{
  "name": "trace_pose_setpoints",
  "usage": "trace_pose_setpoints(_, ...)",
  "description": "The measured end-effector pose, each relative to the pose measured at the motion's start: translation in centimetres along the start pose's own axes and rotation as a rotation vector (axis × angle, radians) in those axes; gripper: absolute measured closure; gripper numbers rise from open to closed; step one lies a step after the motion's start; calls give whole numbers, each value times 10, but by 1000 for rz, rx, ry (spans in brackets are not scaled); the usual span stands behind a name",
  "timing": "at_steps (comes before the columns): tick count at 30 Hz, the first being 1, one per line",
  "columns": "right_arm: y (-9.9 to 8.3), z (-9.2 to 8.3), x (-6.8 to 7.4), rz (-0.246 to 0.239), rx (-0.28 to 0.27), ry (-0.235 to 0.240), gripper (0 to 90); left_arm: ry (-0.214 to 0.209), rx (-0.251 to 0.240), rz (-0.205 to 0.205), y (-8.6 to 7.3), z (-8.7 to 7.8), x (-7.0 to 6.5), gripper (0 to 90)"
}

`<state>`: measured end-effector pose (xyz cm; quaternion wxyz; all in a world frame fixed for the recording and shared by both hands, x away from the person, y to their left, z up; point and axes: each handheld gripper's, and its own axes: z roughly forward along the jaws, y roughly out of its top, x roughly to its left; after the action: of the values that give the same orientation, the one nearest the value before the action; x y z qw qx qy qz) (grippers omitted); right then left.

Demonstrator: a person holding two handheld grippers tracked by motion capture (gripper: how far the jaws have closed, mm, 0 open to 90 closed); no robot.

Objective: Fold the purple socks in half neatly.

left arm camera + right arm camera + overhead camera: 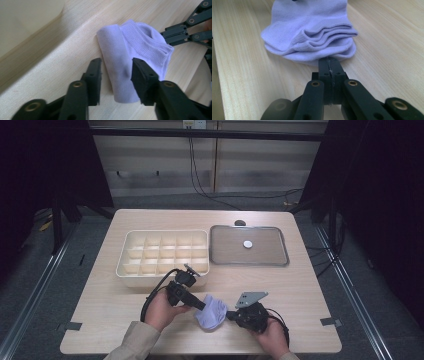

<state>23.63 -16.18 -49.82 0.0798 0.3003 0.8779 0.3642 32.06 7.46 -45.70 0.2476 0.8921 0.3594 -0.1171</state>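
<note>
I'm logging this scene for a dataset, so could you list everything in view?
Sock: one, pale lilac, partly rolled, on the table's near edge between the two tongs.
Divided box: one, cream, table's left middle.
Tray: one, grey metal, right of the box.
Disc: one, white, in the tray.
Dark knob: one, behind the tray.
Table: one, light wood.
Left tongs: black, open astride the sock's rolled end.
Right tongs: black, shut on the sock's edge.
</note>
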Motion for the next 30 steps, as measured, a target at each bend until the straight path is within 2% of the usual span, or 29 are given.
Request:
trace_pose_setpoints(1, 0, 0, 0, 2, 0, 1, 893, 4, 2, -2, 0, 2, -1, 519)
trace_pose_setpoints(6, 0, 0, 0, -4, 1, 0, 892, 30, 20, 11, 3, 9, -5, 517)
trace_pose_setpoints(8, 0, 0, 0, -8, 0, 0, 891, 21, 21, 12, 4, 13, -5, 520)
trace_pose_setpoints(9, 0, 0, 1, -6, 1, 0, 891, 30, 25, 21, 5, 14, -6, 520)
trace_pose_setpoints(10, 0, 0, 0, -8, 0, 1, 891, 33, 32, 28, 5, 15, -7, 559)
trace_pose_setpoints(13, 0, 0, 1, -6, 0, 1, 891, 40, 43, 29, 6, 19, -8, 561)
trace_pose_setpoints(19, 0, 0, 1, -10, 1, -1, 887, 67, 66, 39, 5, 24, -10, 621)
trace_pose_setpoints(24, 0, 0, 1, -9, 1, 0, 888, 61, 65, 35, 5, 24, -9, 627)
trace_pose_setpoints(28, 0, 0, 1, -9, 1, 0, 888, 11, 52, 22, 4, 18, -8, 592)
trace_pose_setpoints(30, 0, 0, 1, -10, 0, 1, 888, 11, 42, 18, 4, 13, -8, 599)
